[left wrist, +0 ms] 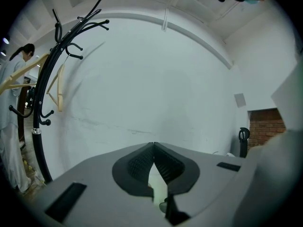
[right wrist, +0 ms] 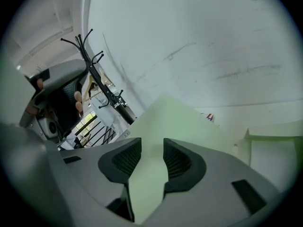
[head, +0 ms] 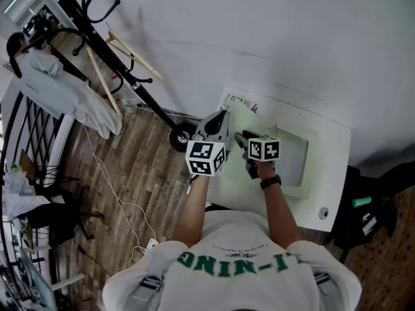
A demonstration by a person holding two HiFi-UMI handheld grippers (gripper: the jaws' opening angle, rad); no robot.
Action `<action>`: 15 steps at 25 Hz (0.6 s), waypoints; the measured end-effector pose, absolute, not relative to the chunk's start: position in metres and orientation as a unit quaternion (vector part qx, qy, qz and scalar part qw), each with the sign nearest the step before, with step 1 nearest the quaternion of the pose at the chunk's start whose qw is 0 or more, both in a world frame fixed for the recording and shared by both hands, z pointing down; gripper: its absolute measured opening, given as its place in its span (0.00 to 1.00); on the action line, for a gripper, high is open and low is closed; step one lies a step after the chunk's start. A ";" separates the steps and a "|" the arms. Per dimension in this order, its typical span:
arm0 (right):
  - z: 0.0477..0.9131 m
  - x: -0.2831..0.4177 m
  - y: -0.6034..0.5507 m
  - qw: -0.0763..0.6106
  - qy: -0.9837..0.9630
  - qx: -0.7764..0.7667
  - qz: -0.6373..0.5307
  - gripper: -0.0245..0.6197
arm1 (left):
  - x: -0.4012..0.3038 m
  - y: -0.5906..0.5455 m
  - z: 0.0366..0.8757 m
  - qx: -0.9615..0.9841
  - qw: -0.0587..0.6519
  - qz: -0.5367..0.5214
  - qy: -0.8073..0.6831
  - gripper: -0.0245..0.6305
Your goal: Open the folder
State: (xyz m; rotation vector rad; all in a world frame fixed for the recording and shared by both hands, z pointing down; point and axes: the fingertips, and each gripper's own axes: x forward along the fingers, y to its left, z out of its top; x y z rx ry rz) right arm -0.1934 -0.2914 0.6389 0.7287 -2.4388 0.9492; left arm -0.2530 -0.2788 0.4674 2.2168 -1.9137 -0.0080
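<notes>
At a white table [head: 327, 154] against the wall [head: 259, 31]: pale green folder [right wrist: 156, 126], cover lifted, clamped in the right tongs [right wrist: 152, 145]. Left tongs [left wrist: 154, 145] closed, nothing gripped, close beside it. Black coat stand [head: 104, 44] and wooden hangers [head: 133, 56] near the table's corner, over plank floor [head: 130, 173].

White wall [head: 292, 37] is seen behind white table [head: 327, 173]; wood-plank floor [head: 130, 167] is occupied by black coat rack [head: 97, 42].
</notes>
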 end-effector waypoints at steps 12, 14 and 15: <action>0.558 -0.040 -0.320 0.142 -0.873 0.401 0.239 0.25 | -0.143 -0.299 0.451 0.794 0.085 0.002 -0.602 0.06; 0.541 -0.017 -0.325 0.143 -0.866 0.431 0.208 0.20 | -0.126 -0.304 0.448 0.802 0.082 0.002 -0.591 0.06; 0.532 -0.006 -0.328 0.141 -0.863 0.444 0.195 0.18 | -0.118 -0.306 0.446 0.806 0.081 0.002 -0.587 0.06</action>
